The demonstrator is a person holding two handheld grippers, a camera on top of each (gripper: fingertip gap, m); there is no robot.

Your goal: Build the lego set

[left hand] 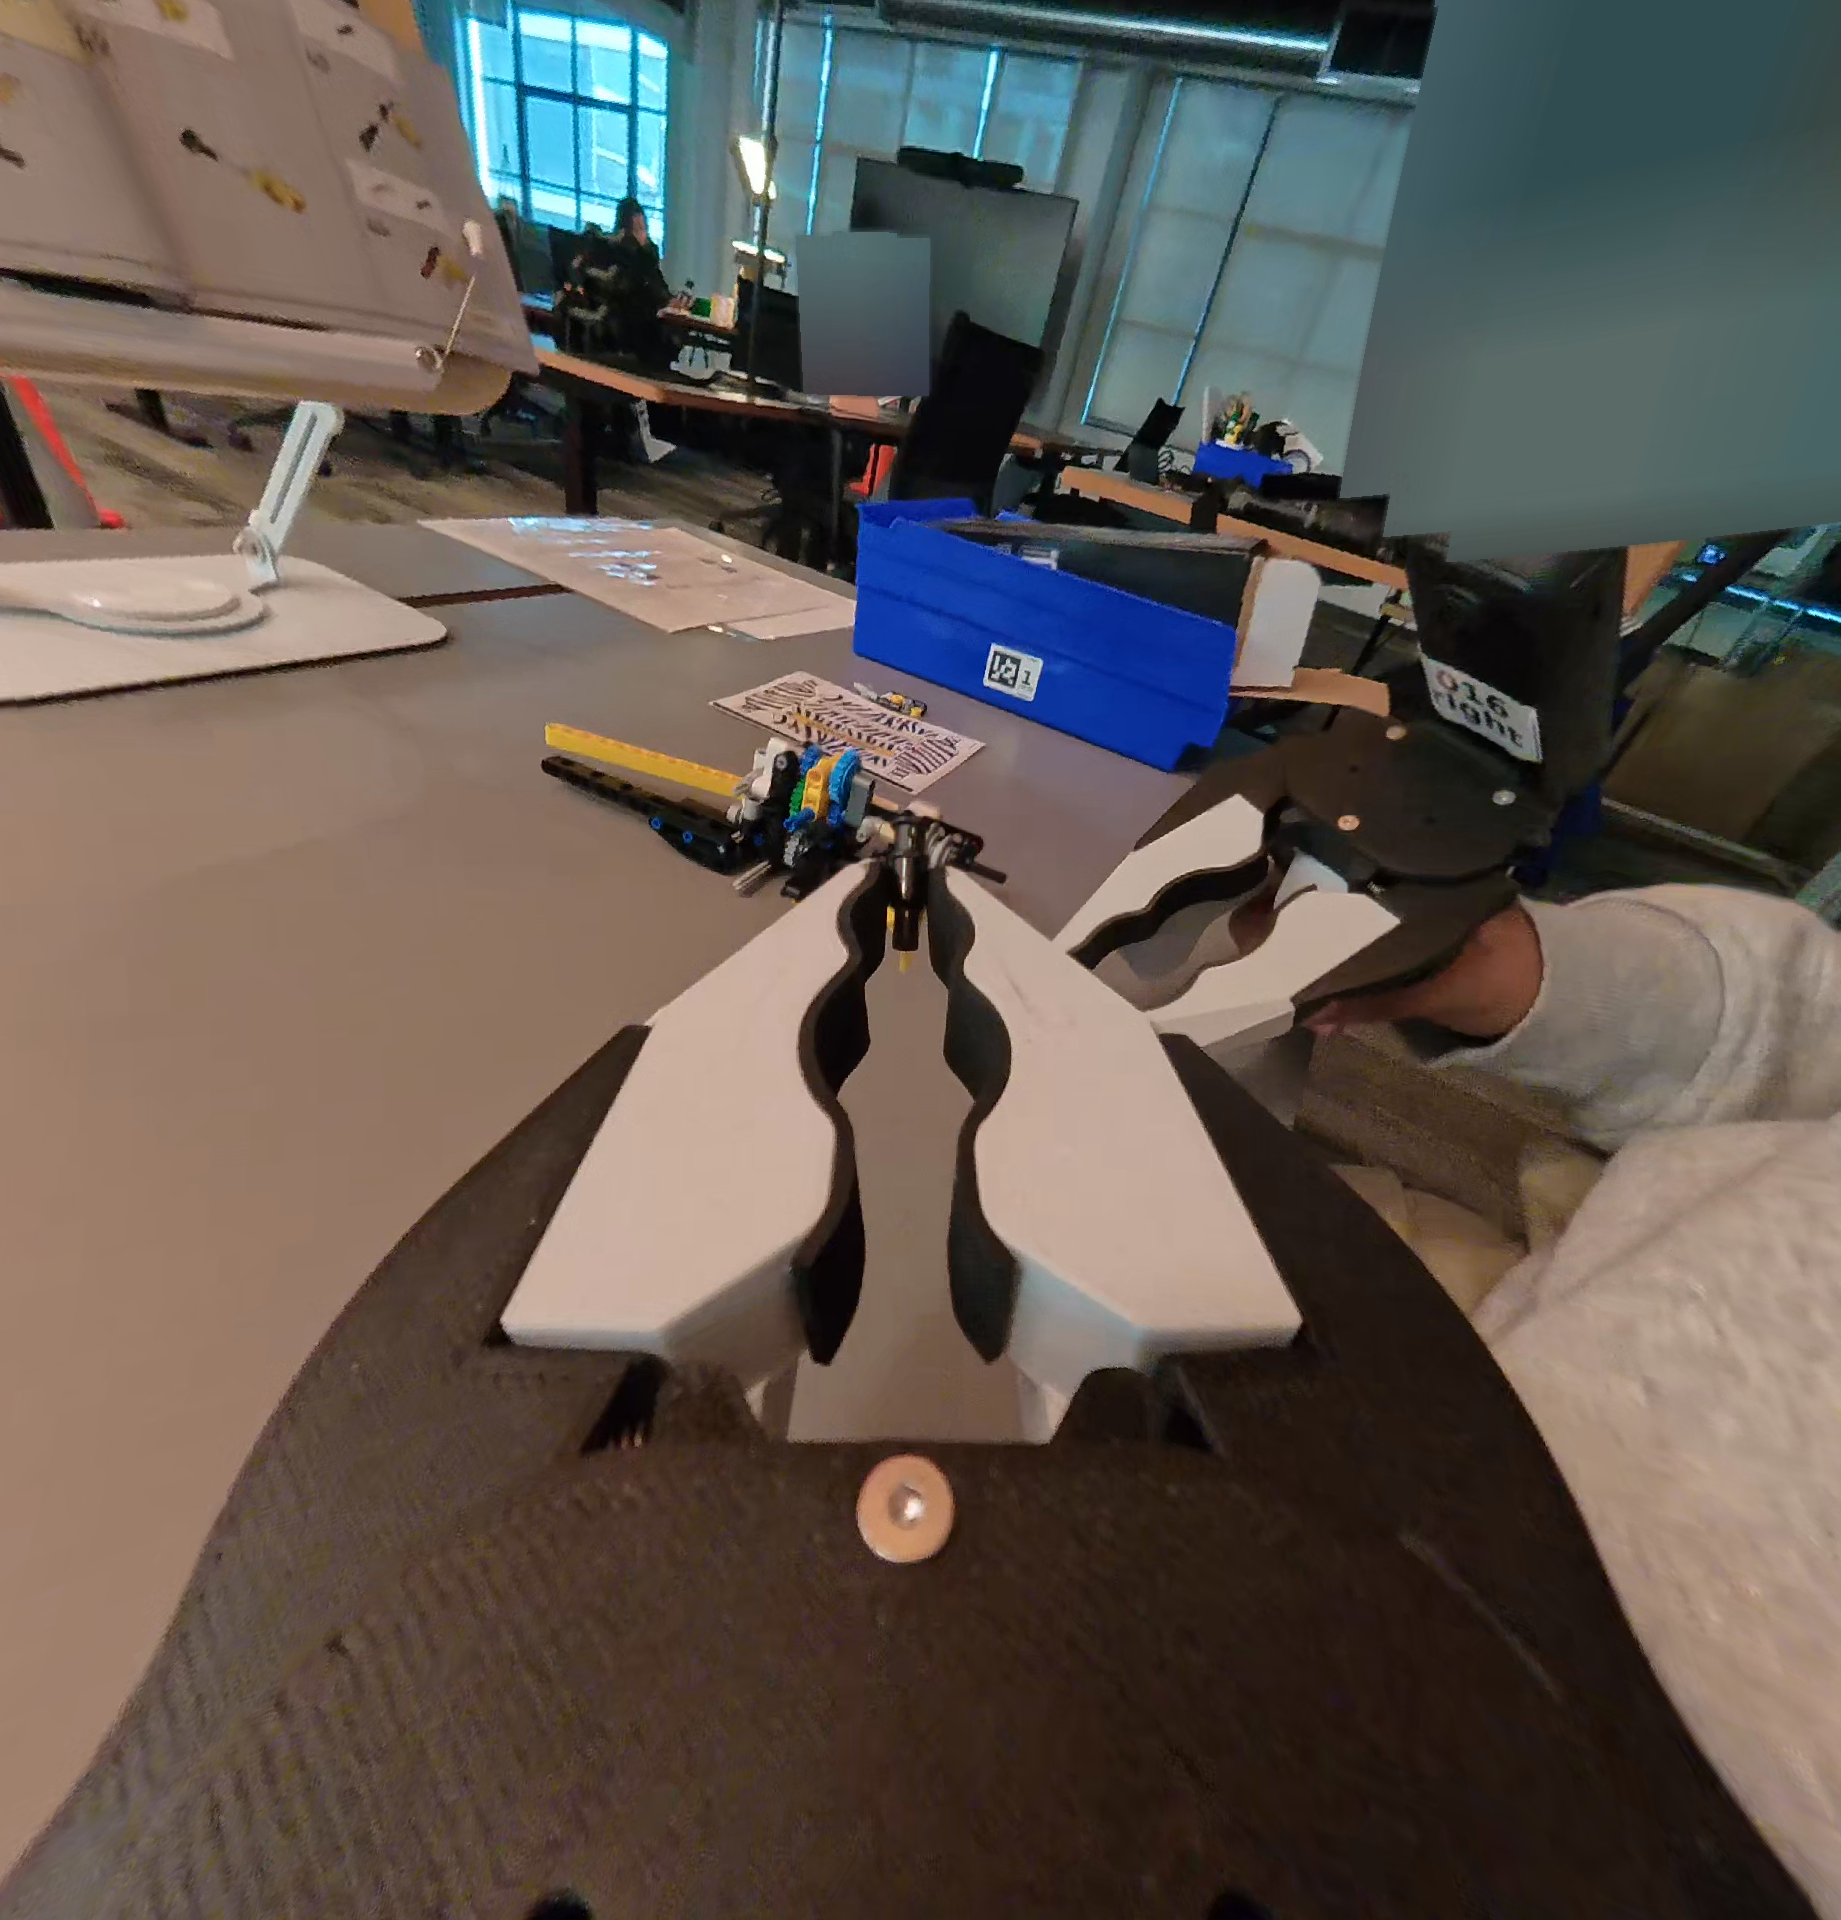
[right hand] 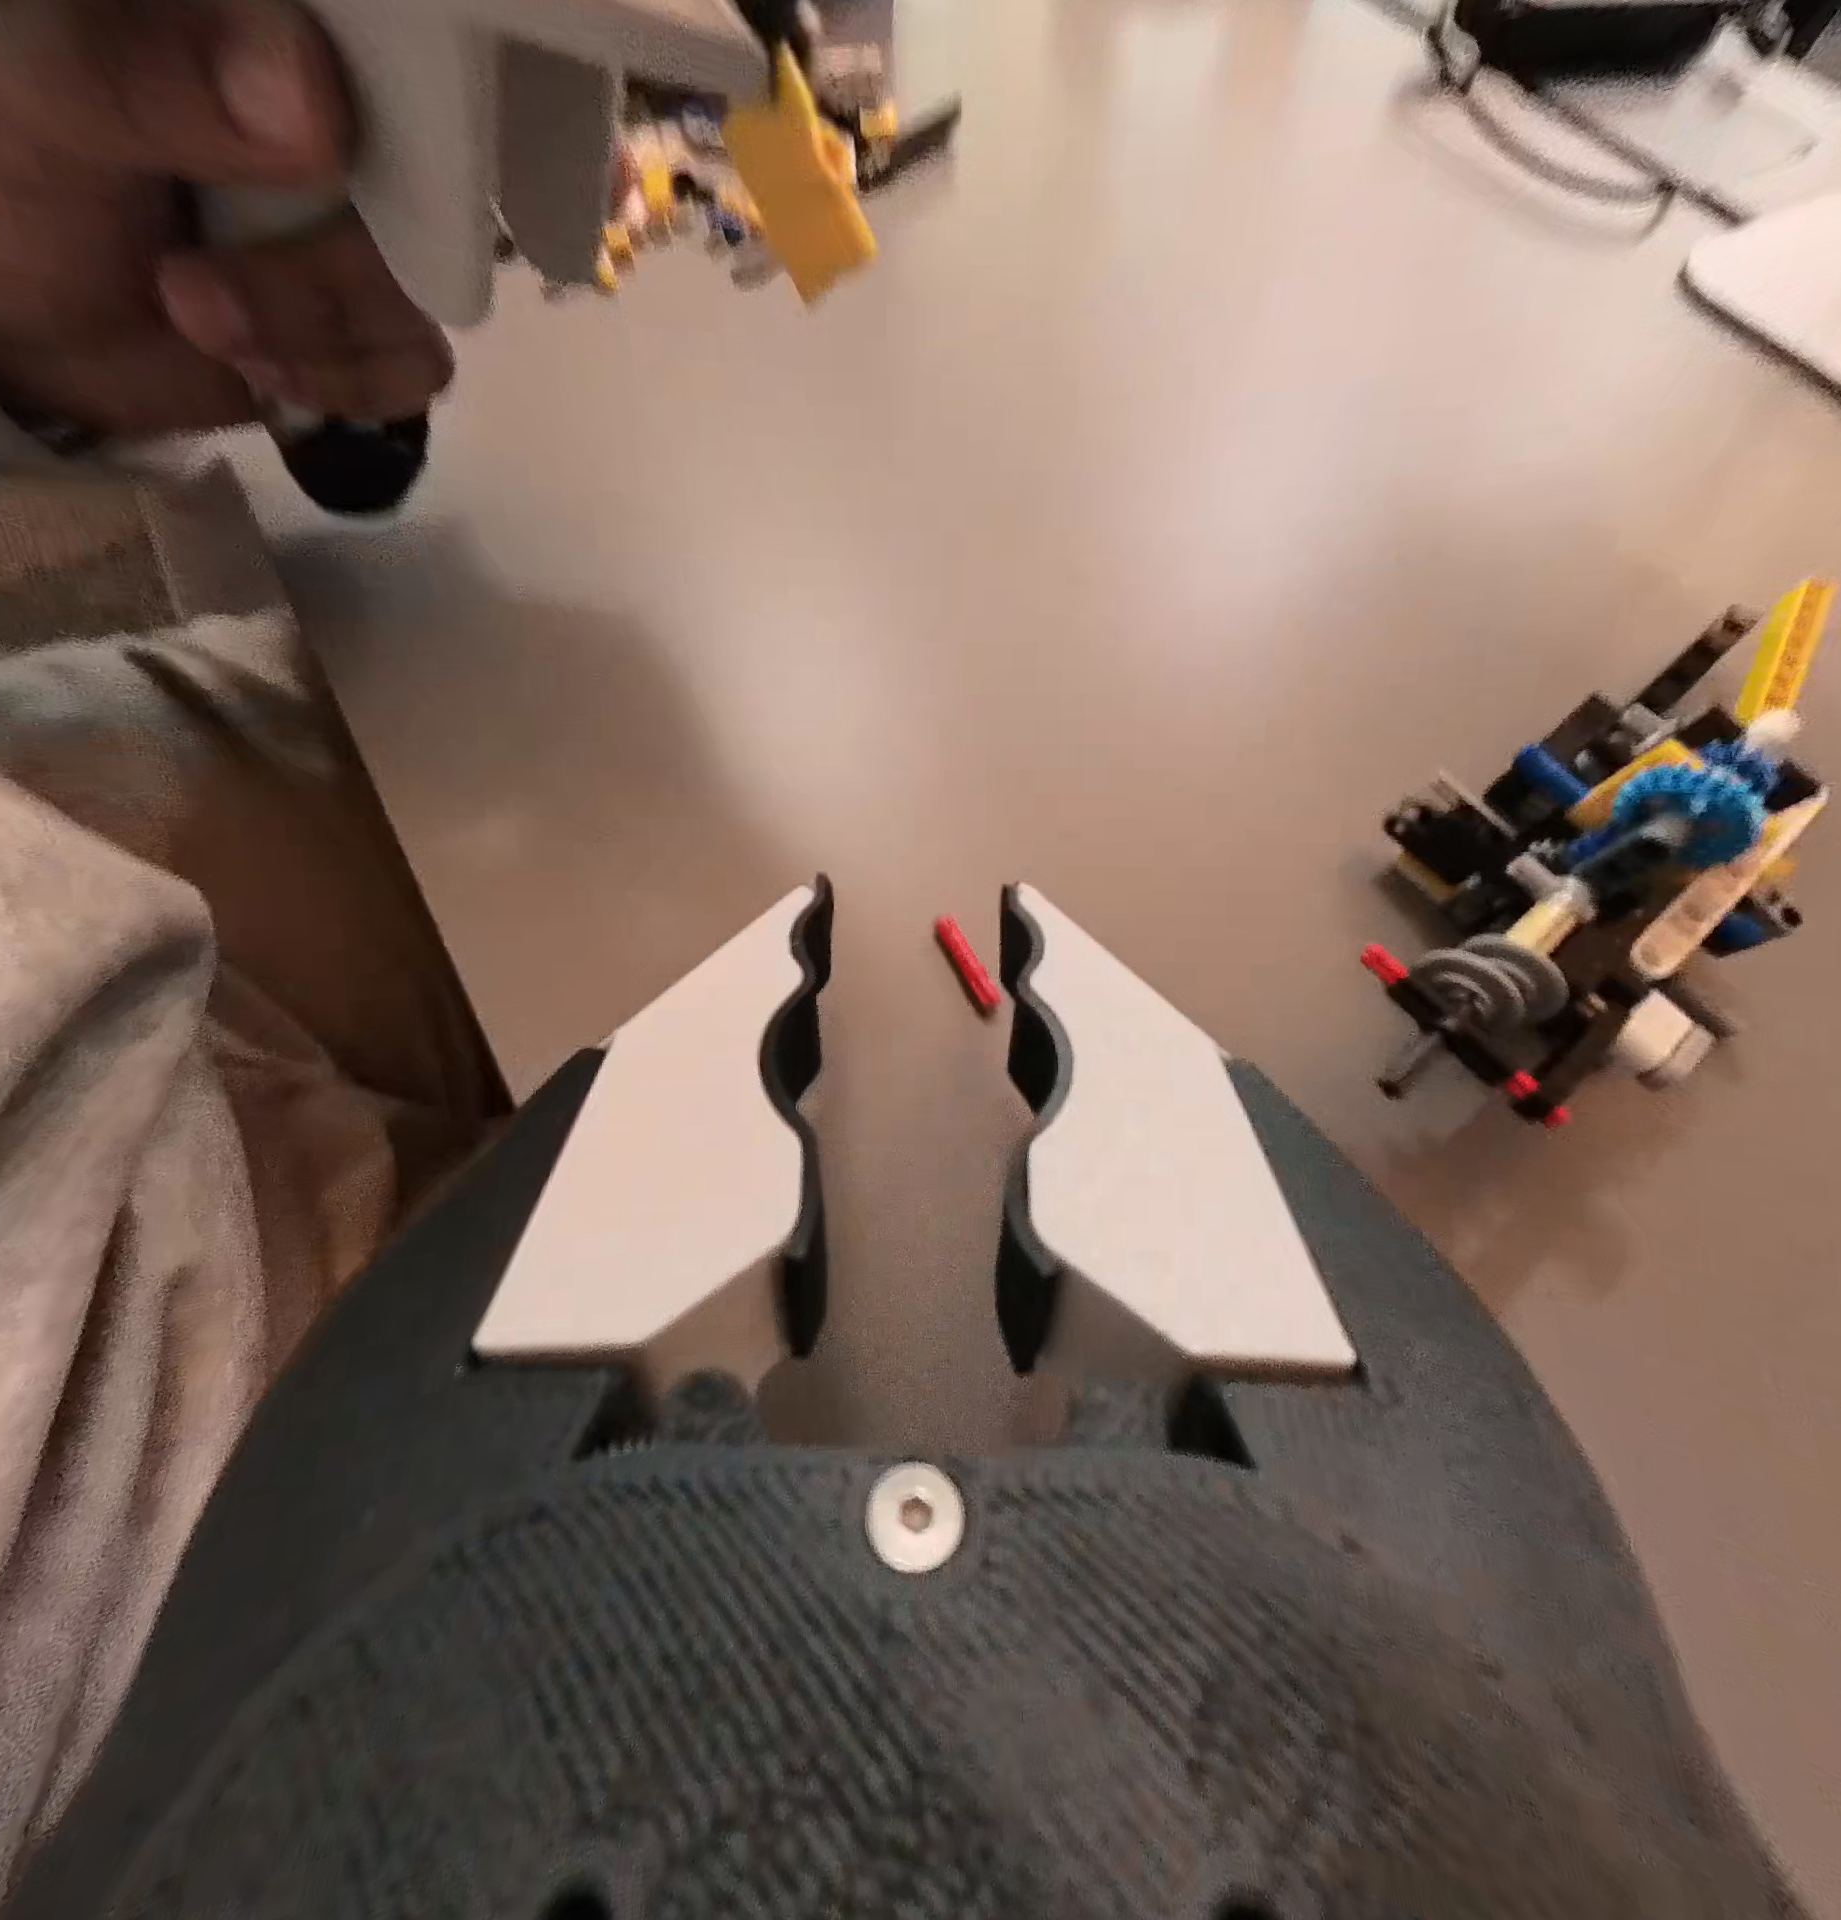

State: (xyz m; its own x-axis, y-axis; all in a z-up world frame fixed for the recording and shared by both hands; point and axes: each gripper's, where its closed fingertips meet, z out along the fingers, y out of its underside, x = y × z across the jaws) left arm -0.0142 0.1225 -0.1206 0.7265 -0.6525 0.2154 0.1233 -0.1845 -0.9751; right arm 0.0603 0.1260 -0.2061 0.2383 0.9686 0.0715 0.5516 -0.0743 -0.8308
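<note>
Left gripper (left hand: 903, 904) clamped on small black-and-yellow lego piece (left hand: 902, 920), held above grey table (left hand: 272, 935); right gripper (right hand: 916, 909) apart, holding nothing, hovering over red pin (right hand: 966, 961) lying on table between its fingertips; partial lego build (right hand: 1602, 873) resting on table, off to right of right gripper; blue bin (left hand: 1041, 644) further back.

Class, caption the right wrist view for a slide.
Open right gripper poised over a red pin, Lego model on the table.
</note>
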